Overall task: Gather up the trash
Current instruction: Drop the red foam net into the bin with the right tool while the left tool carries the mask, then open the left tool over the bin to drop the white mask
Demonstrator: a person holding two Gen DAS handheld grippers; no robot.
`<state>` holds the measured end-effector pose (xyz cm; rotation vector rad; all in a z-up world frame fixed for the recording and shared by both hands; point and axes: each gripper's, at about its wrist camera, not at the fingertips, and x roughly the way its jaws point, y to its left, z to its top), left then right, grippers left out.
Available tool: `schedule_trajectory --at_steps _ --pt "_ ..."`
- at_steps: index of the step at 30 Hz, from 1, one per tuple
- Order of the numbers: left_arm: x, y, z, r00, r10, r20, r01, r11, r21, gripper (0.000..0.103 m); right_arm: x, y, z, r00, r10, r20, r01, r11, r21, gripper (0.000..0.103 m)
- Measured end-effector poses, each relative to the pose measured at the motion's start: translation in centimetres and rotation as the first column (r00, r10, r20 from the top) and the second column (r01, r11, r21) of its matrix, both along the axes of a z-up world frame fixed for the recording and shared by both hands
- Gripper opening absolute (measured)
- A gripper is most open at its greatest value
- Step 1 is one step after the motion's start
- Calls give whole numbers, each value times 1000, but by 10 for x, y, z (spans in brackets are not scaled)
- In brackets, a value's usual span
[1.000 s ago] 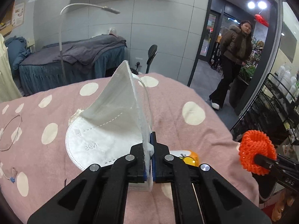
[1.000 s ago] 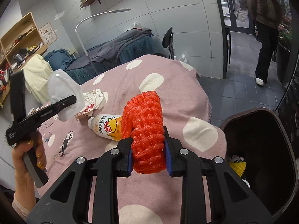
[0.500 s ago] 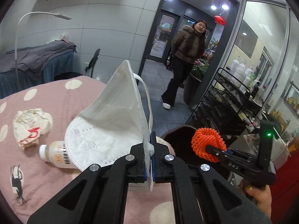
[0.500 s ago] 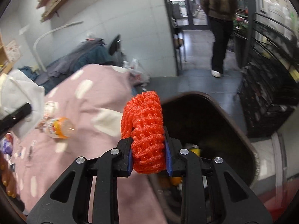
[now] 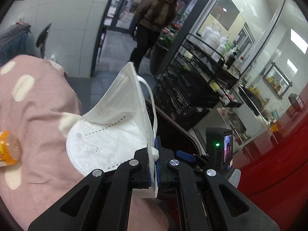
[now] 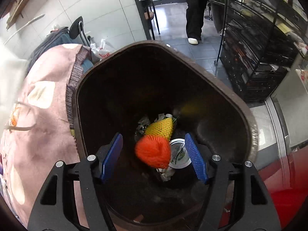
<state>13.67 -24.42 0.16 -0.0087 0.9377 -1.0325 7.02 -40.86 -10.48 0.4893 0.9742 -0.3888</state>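
While my right gripper (image 6: pixel 154 161) is gaping wide over the bin (image 6: pixel 238 105), orange foam net (image 6: pixel 154 151) between its pads, my left gripper (image 5: pixel 153 165) is pinching the N95 mask (image 5: pixel 111 134).

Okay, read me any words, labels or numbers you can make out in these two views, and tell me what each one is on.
"N95": embossed on the white face mask held in the left gripper; it shows mirrored.
Red lettering on the white plastic bag on the floor: too blurred to read.
Printing on the cup lid in the trash bin: unreadable.
Small screen on the right gripper's body: too small to read.
Labels on the shelf bottles: too small.
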Motion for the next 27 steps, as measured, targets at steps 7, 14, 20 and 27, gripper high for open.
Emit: schedule_trajectory --at_steps 7,14,20,27 --pt "7 -49 -31 984 -93 -154 98 995 23 3 -36 -4 27 999 -39 36 41 998 -51 75" --pt "-2 -79 -53 976 -133 -172 152 983 101 3 -62 -10 36 997 -79 20 81 990 -117 75" --pt "-7 -98 -67 974 -156 -164 183 968 171 3 -77 -16 36 994 -109 18 110 987 -115 75" --pt "-6 -113 -82 968 -173 -181 215 944 249 7 -88 -23 32 990 -141 9 141 985 -103 75"
